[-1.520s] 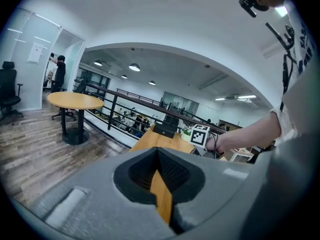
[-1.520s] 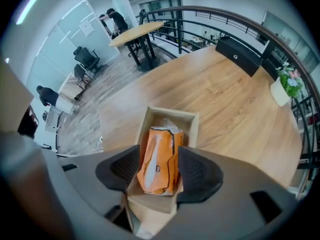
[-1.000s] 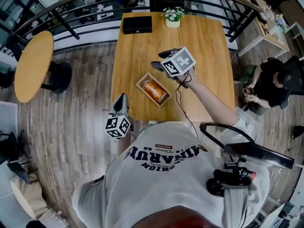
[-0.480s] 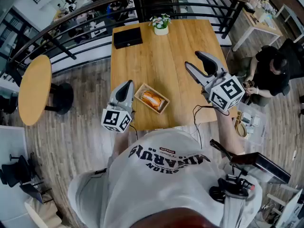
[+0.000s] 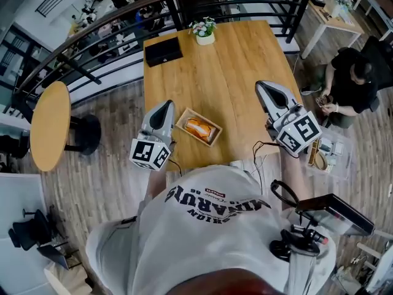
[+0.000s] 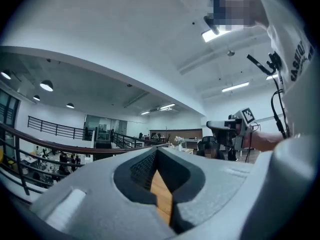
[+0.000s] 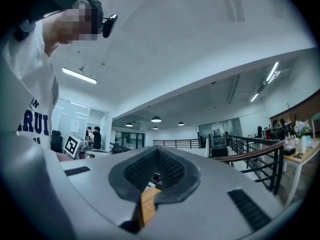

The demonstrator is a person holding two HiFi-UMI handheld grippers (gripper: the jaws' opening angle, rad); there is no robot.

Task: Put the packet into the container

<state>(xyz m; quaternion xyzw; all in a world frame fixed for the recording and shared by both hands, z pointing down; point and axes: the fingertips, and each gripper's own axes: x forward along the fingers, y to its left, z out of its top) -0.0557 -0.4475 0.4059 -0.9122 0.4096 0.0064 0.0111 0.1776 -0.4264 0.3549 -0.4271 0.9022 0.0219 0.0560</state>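
An orange packet (image 5: 200, 128) lies inside the small wooden container (image 5: 186, 118) near the front edge of the wooden table (image 5: 233, 60). My left gripper (image 5: 162, 111) hovers just left of the container, pointing level, its jaws together and empty (image 6: 156, 151). My right gripper (image 5: 271, 93) is held up over the table's right side, well apart from the container. Its jaws have just been closing and now meet with nothing between them (image 7: 157, 151). Each gripper view looks out level across the room, and neither shows the packet.
A black box (image 5: 163, 51) and a small flower pot (image 5: 204, 31) stand at the table's far end. A curved railing (image 5: 92, 26) runs behind, with a round table (image 5: 49, 125) at left. A seated person (image 5: 350, 82) is at right.
The right gripper has pulled away from above the container to the table's right side, risen, and shut. The left gripper has risen beside the container. The packet stays in the container.
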